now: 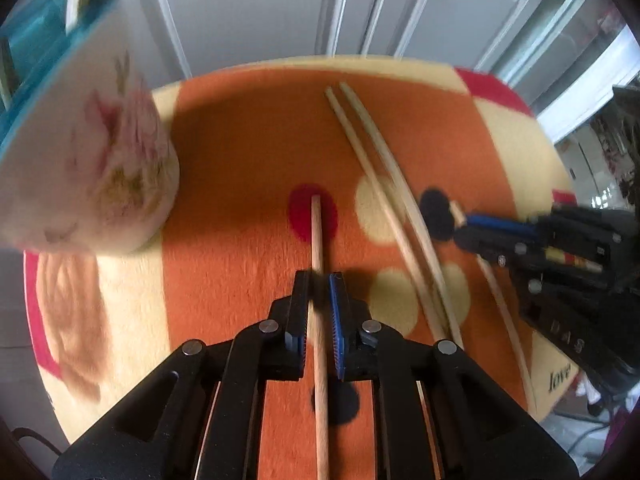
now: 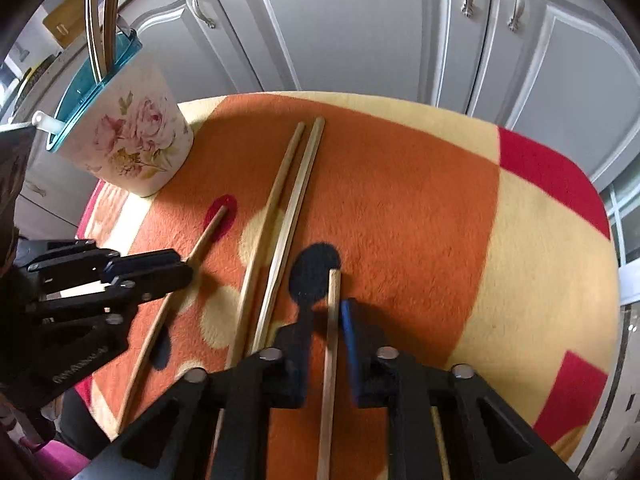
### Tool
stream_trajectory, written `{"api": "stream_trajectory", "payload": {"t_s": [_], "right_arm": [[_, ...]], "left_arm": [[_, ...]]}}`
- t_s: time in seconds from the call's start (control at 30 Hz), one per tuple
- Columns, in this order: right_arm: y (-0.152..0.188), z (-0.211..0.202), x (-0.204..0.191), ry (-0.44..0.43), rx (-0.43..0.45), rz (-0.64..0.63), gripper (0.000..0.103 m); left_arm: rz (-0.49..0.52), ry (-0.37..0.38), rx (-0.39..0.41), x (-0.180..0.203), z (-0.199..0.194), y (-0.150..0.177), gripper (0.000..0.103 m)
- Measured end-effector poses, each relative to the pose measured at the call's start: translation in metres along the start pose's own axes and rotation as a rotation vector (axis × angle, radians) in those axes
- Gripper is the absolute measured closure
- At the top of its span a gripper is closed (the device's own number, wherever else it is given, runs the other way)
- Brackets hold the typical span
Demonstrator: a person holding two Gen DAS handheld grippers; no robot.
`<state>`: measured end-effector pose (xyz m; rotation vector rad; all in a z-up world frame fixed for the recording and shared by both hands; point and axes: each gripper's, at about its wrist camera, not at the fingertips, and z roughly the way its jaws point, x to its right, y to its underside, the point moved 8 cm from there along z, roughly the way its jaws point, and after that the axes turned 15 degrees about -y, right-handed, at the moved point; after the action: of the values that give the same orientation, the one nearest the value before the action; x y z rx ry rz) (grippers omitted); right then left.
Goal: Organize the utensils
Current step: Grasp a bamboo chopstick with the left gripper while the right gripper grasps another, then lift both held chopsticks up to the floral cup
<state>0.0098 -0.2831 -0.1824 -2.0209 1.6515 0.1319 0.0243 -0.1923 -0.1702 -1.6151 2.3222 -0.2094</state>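
A: Describe the work surface.

B: A fleece blanket (image 2: 400, 208) in orange, cream and red blocks, with round spots, covers the table. Grey cabinet doors (image 2: 360, 24) stand behind it.

A: The container?

B: A cream holder (image 2: 136, 140) with a rose print and a teal rim stands upright at the far left corner of the blanket. Long wooden pieces rise out of its top.

A: The left gripper?

B: The left gripper (image 1: 319, 280) points steeply down at the blanket. One chopstick (image 1: 318, 248) runs between its jaws, its tip over a red spot. A narrow gap shows on each side of the stick, so the pads do not press on it. The frame is slightly blurred there, so contact on one side cannot be ruled out.

A: The right gripper?

B: The right gripper (image 2: 325, 316) also points down, with a second chopstick (image 2: 332, 344) between its jaws and the tip at a black spot. The jaws appear clamped on it.

A: The remaining utensils?

B: Two loose chopsticks (image 2: 280, 216) lie side by side on the orange block, between the two grippers.
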Motion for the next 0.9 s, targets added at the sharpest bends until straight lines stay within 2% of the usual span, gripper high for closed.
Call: {"api": "stream_trajectory", "payload": {"t_s": [0.07,0.1,0.2,0.33,0.63,0.8,0.9], "right_arm": [[-0.001,-0.001,0.001,-0.008,0.005,0.007,0.097],[-0.001,-0.002,0.001,-0.022,0.009,0.018,0.097],[-0.002,-0.016,0.0,-0.063,0.043,0.038,0.098],[0.0,-0.053,-0.02,-0.09,0.104,-0.007,0.098],[0.005,-0.128,-0.069,-0.147,0.233,-0.093,0.098],[0.012,-0.151,-0.098,-0.161,0.275,-0.15,0.098],[0.017,-0.162,-0.107,-0.164,0.288,-0.168,0.098]], "left_arm": [[0.006,0.001,0.001,0.002,-0.001,-0.003,0.095],[0.007,0.012,0.003,0.004,-0.001,-0.004,0.099],[-0.004,0.098,0.038,0.002,-0.021,-0.003,0.099],[0.021,0.115,0.164,-0.01,-0.068,-0.002,0.099],[-0.024,0.179,0.285,-0.042,-0.143,0.012,0.099],[-0.033,0.192,0.347,-0.05,-0.181,0.023,0.099],[-0.036,0.196,0.364,-0.053,-0.19,0.024,0.099]]}}
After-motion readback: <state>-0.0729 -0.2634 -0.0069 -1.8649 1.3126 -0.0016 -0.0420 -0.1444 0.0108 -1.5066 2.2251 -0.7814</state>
